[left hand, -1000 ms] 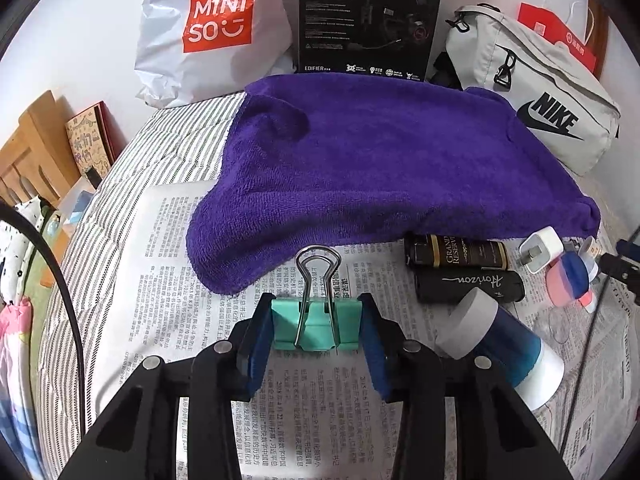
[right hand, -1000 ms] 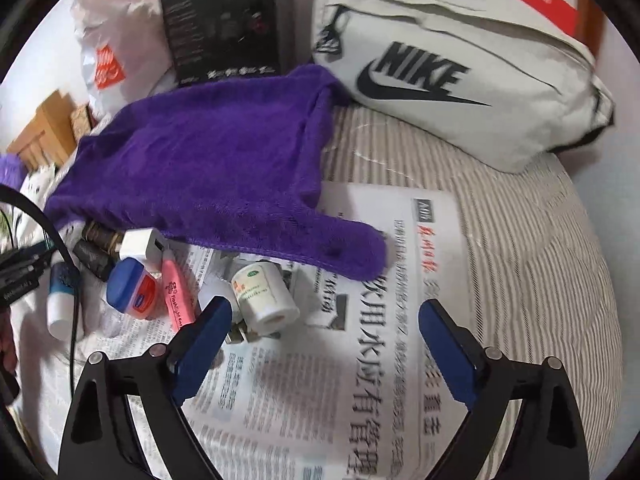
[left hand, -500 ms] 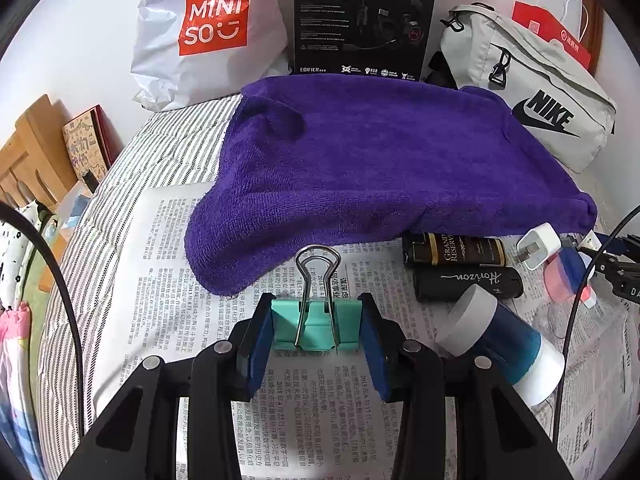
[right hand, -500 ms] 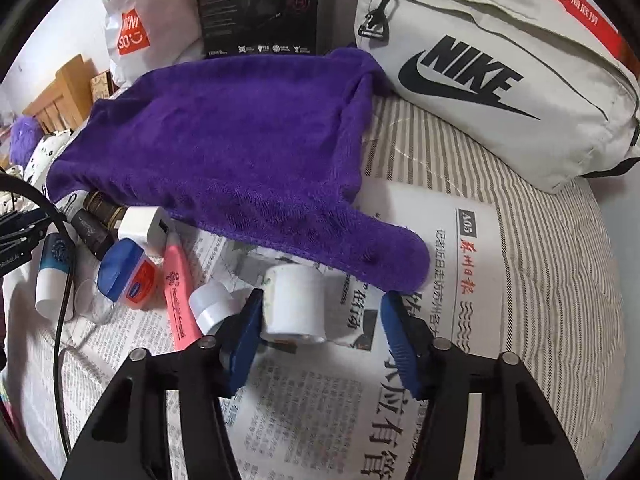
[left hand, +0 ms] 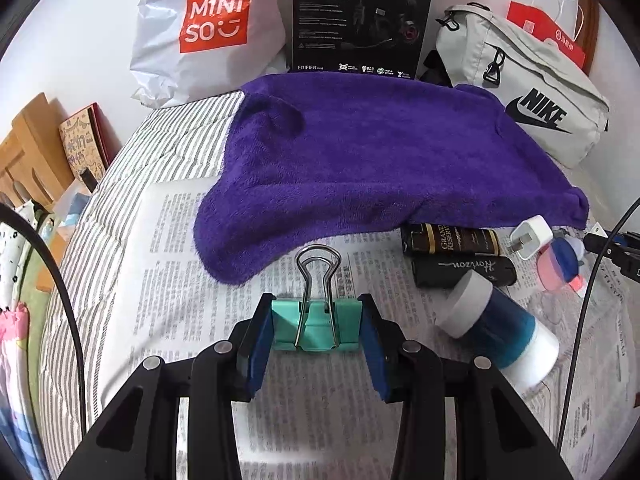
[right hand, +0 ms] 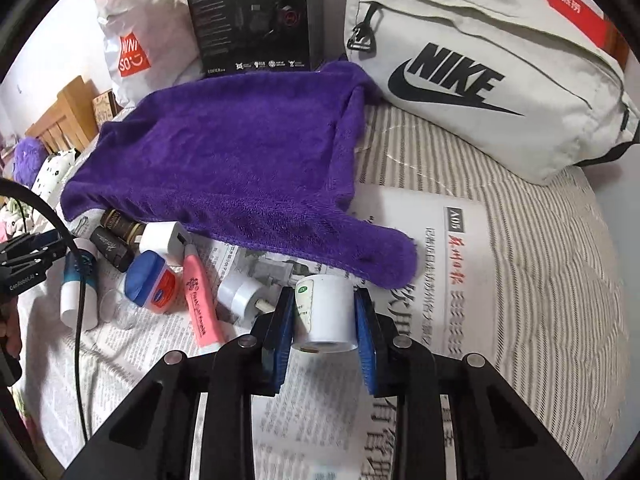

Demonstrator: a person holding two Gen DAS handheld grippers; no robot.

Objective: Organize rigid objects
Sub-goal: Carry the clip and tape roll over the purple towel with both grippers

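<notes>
**On the bed: both claws loaded**

Over the newspaper [left hand: 168, 304], the left claw [left hand: 316, 324] grips a green binder clip [left hand: 316, 326] by its sides. The right claw [right hand: 324, 312] is closing on a white bottle [right hand: 326, 312], its pads touching both sides, apparently to separate it from the clutter beside the purple towel [right hand: 240, 160].

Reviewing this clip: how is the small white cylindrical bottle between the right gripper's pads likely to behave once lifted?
The small white cylindrical bottle looks like rigid plastic, so it probably won't deform as the right gripper closes its jaws on it. Its smooth, rounded wall may let it slip or twist between the blue pads. If dropped on the newspaper, it would likely roll.
</notes>
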